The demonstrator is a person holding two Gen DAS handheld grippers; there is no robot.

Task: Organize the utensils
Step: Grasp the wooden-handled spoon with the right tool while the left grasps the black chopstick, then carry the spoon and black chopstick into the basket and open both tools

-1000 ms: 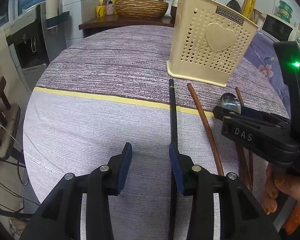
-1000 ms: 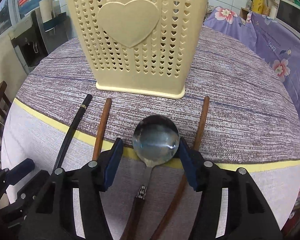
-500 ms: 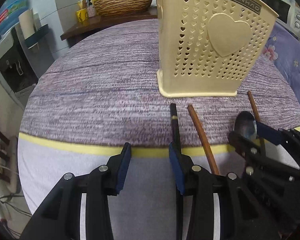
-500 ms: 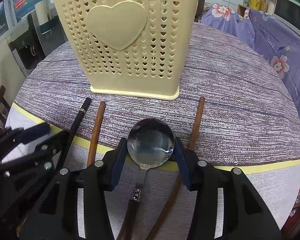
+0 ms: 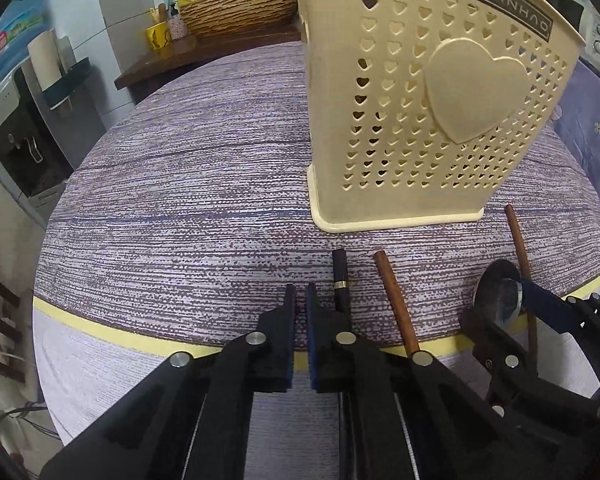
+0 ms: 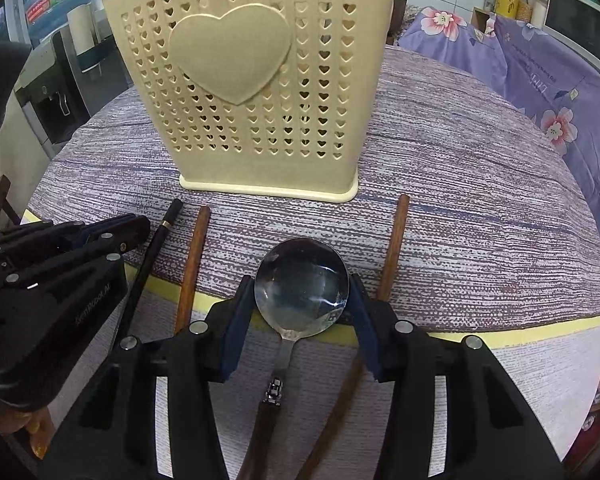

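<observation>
Left wrist view: left gripper (image 5: 301, 294) clenched on nothing; black chopstick (image 5: 340, 280) just outside at 3 o'clock, holder (image 5: 420, 120) at 1 o'clock.

Right wrist view: right gripper (image 6: 300, 284) pads flank the spoon (image 6: 301, 286) bowl, contact unclear. Holder (image 6: 252, 100) at 12 o'clock.
</observation>
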